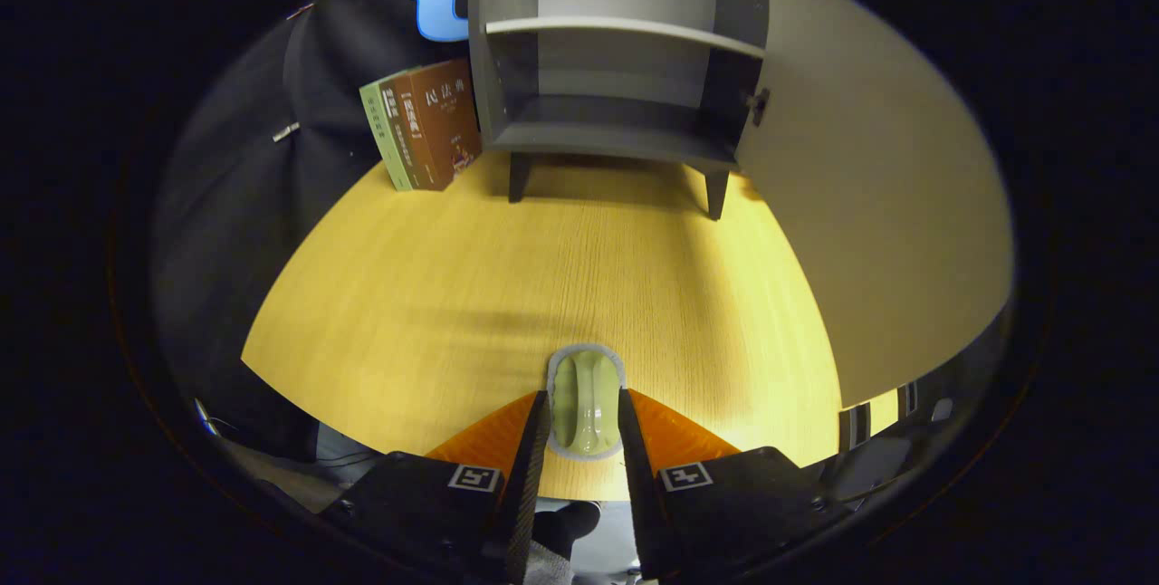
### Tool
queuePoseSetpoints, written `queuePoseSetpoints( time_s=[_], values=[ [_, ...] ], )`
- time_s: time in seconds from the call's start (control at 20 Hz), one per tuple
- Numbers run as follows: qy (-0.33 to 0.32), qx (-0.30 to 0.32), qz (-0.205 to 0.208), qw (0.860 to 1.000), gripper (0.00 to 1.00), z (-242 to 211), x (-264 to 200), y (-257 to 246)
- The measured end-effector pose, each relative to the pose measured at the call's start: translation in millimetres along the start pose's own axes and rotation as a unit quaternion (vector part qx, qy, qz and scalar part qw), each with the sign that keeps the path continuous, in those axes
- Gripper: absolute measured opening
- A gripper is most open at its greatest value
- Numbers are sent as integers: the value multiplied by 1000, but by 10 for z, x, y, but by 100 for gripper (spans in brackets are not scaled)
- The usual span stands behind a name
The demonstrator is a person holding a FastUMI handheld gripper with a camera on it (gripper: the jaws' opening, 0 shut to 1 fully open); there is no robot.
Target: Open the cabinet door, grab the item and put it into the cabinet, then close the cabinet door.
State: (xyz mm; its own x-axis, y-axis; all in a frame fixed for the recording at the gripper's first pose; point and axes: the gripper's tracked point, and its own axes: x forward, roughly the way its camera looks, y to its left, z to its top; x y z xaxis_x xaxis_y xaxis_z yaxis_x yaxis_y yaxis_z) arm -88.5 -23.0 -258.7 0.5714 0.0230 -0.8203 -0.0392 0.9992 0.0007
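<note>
Cabinet door (pixel 869 205) open, swung beyond the fingers to one side. Gripper (pixel 585 408) clenched on pale green item (pixel 585 395), both fingers pressing, above table (pixel 435 295). Step 2 in hand; next: carry forward into cabinet (pixel 616 69), onto its floor.

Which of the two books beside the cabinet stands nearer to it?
The brown book, leaning against the cabinet; the green book stands on its far side.
</note>
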Motion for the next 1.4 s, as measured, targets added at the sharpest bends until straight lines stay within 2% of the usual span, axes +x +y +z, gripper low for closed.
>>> queuePoseSetpoints(
  time_s=[0.35,0.5,0.6,0.7,0.75,0.85,1.1,1.2,1.4],
  values=[
    [95,-21,7,995,49,-493,378,-9],
    [117,-27,13,993,28,-475,406,-62],
    [115,-32,14,993,20,-467,433,-69],
    [113,-44,19,992,20,-448,416,-71],
    [115,-38,20,992,7,-455,446,-71],
    [106,-35,26,993,7,-410,387,-70],
    [37,-15,24,999,7,134,-29,-105],
    [-6,-19,14,1000,7,529,-198,-143],
    [-105,-11,28,994,7,1516,-568,-166]
  ],
)
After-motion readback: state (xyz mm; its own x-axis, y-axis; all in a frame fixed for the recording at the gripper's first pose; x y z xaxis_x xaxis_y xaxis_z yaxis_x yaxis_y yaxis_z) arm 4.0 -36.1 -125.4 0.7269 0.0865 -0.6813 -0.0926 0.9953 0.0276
